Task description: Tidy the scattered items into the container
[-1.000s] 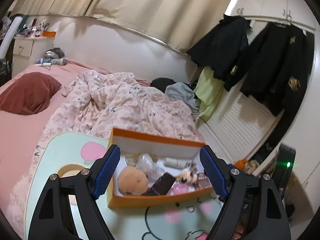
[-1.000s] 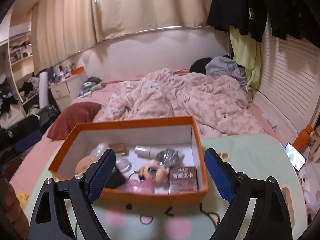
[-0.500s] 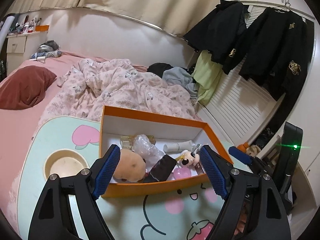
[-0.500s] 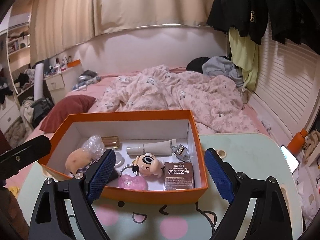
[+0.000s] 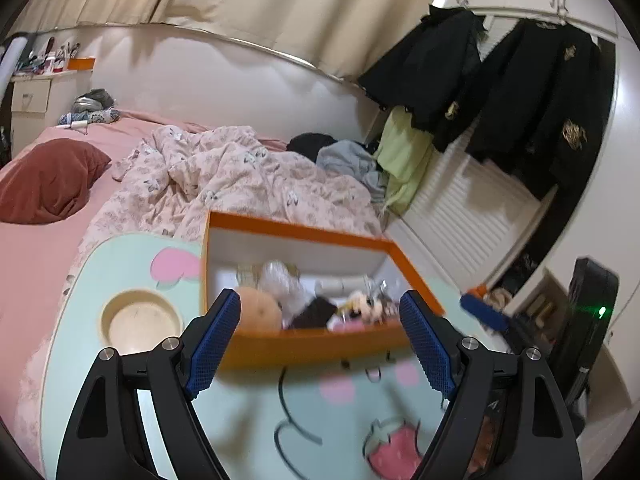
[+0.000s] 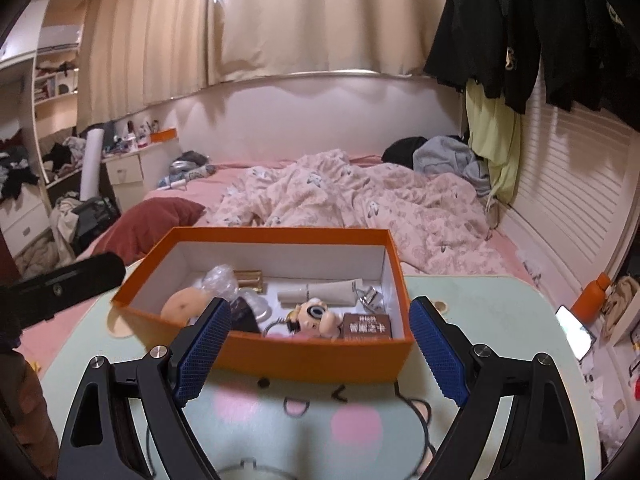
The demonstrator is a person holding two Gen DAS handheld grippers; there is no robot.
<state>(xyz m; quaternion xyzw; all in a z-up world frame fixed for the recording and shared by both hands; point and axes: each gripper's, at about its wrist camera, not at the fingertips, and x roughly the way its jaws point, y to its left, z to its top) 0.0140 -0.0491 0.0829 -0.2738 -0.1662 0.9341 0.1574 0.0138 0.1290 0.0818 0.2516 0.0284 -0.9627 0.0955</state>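
An orange box (image 6: pixel 304 356) (image 5: pixel 312 342) with white inside stands on the mint cartoon table (image 6: pixel 360 424). It holds several small items: a round tan puff (image 6: pixel 180 306), a cartoon keychain figure (image 6: pixel 314 314), a brown card box (image 6: pixel 366 326), a white tube (image 6: pixel 320 290), a crinkled plastic bag (image 6: pixel 218 278). My right gripper (image 6: pixel 318 354) is open and empty, just in front of the box. My left gripper (image 5: pixel 320 344) is open and empty, in front of the box's near wall. The left view is blurred.
A bed with a pink floral quilt (image 6: pixel 352 200) and a dark red pillow (image 6: pixel 152 216) lies behind the table. The table has a round cup recess (image 5: pixel 140 320). An orange bottle (image 6: pixel 590 296) and a phone (image 6: pixel 574 332) sit right. Dark jackets (image 5: pixel 520 92) hang by the wardrobe.
Both grippers have pulled back from the box and stayed open and empty. The box now sits further off in both views.
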